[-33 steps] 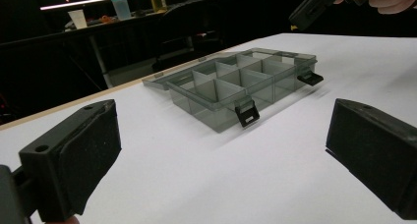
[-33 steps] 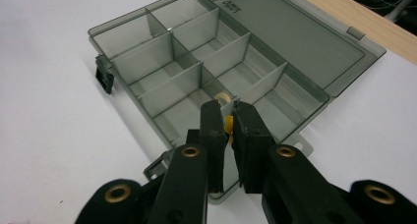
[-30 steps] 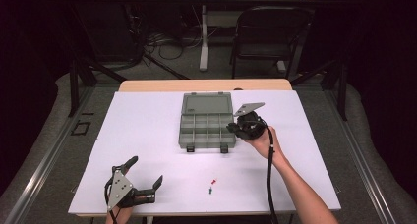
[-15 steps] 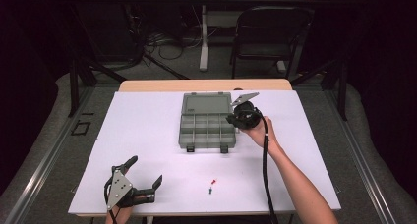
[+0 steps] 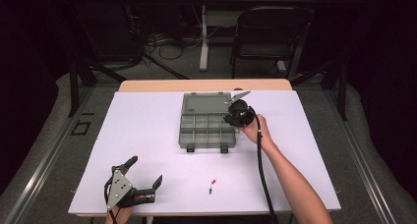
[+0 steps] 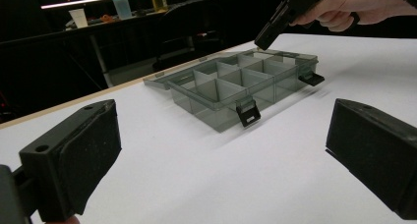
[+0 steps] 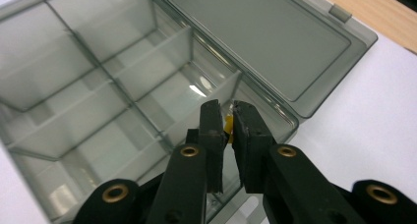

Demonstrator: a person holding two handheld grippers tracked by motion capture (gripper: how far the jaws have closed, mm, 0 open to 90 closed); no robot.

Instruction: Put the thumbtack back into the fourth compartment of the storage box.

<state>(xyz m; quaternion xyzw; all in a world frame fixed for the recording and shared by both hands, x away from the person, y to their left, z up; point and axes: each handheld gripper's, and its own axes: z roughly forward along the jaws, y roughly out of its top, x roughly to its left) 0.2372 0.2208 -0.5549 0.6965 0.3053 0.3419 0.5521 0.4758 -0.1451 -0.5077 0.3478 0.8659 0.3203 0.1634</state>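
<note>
An open grey compartment box (image 5: pixel 206 130) lies mid-table, its lid (image 5: pixel 204 105) folded flat behind it. My right gripper (image 5: pixel 232 118) points down into the box's far right compartment. In the right gripper view its jaws (image 7: pixel 227 122) stand almost together, having just eased apart slightly, with a small yellow piece (image 7: pixel 228 125) pinched between the pads above the box (image 7: pixel 98 86). My left gripper (image 5: pixel 145 171) rests near the front left of the table, open and empty. In the left gripper view its jaws (image 6: pixel 223 160) frame the box (image 6: pixel 236 81) and the right gripper (image 6: pixel 269 35).
A small red piece (image 5: pixel 213 181) and a small blue piece (image 5: pixel 210 189) lie on the white table cover (image 5: pixel 147 126) in front of the box. A chair (image 5: pixel 268 37) and cables stand beyond the far edge.
The right gripper has moved a little farther back and left, from the box's right edge to over its far right compartment. The left gripper has stayed put.
</note>
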